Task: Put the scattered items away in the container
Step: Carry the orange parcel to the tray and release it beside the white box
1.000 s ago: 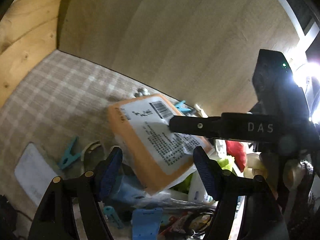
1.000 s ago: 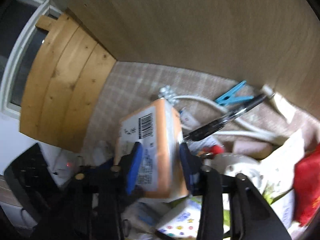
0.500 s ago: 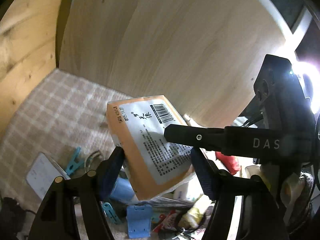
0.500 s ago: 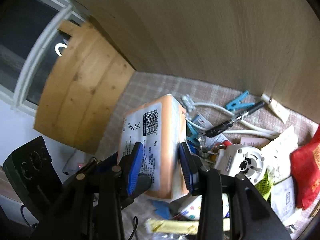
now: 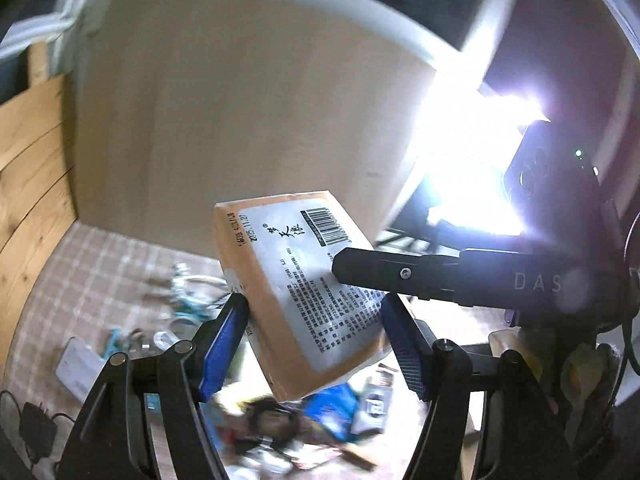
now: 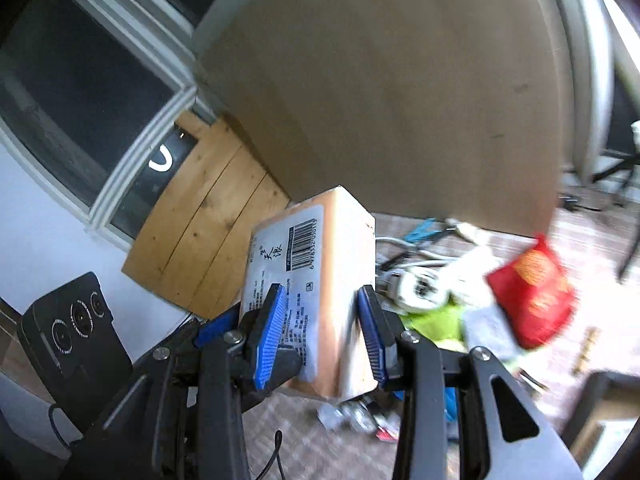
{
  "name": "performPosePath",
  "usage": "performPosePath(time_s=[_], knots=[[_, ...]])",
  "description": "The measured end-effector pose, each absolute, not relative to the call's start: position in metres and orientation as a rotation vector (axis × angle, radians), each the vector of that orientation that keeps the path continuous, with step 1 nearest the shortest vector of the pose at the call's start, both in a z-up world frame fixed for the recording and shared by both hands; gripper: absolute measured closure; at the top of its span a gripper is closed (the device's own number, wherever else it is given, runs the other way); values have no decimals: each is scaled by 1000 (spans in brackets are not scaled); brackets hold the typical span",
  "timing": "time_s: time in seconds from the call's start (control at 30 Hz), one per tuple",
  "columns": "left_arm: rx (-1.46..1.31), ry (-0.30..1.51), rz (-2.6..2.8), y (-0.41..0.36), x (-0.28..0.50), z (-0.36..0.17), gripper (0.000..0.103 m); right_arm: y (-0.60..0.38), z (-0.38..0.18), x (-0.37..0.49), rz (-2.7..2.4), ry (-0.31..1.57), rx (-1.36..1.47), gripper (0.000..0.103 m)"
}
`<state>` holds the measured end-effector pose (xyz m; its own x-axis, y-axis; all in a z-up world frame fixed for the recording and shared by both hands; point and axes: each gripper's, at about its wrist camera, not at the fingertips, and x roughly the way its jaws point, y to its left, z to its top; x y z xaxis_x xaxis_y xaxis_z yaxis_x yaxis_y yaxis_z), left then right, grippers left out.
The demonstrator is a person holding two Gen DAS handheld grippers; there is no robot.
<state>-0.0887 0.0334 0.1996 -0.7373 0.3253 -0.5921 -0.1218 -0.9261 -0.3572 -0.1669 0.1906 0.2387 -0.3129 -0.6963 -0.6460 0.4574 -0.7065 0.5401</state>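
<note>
An orange packet [image 5: 280, 248] with a white printed label and a barcode hangs in the air above the cluttered checked cloth [image 5: 100, 280]. My left gripper [image 5: 314, 304] is shut on its long sides, one blue pad on each side. My right gripper [image 6: 320, 292] is shut on the orange packet [image 6: 340, 232] across its thin sides, blue pads pressed flat. In the left wrist view one black finger [image 5: 384, 276] of the right gripper lies across the label. The packet's lower end is hidden behind the fingers.
Below lie a red snack bag [image 6: 532, 296], a white round device [image 6: 416, 288], a green wrapper [image 6: 432, 320], a blue clothes peg [image 6: 420, 232], white cable and a white card [image 5: 76, 360]. A tall wood panel [image 6: 400, 100] stands behind, pine boards [image 6: 208, 216] at the left.
Both grippers have risen with the orange packet, which has left the clutter and now hangs well above it. The left jaws have narrowed onto its sides.
</note>
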Motion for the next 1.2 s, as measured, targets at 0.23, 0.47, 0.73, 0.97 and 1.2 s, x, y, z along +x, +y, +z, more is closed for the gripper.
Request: performPosePath(time_s=[0.23, 0.47, 0.73, 0.97, 1.2], knots=[[-948, -369, 2539, 138, -76, 213, 37, 311, 257, -109, -2269, -430, 1152, 66], [-982, -212, 2342, 274, -67, 194, 37, 443, 230, -73, -2422, -601, 1224, 66], [-1059, -78, 2163, 402, -64, 160, 37, 563, 182, -54, -2549, -754, 1350, 66], [-1158, 4, 2070, 475, -79, 123, 39, 627, 133, -79, -2568, -798, 1542, 66], [-1287, 69, 2061, 451, -66, 96, 57, 633, 119, -63, -2598, -692, 1530, 66]])
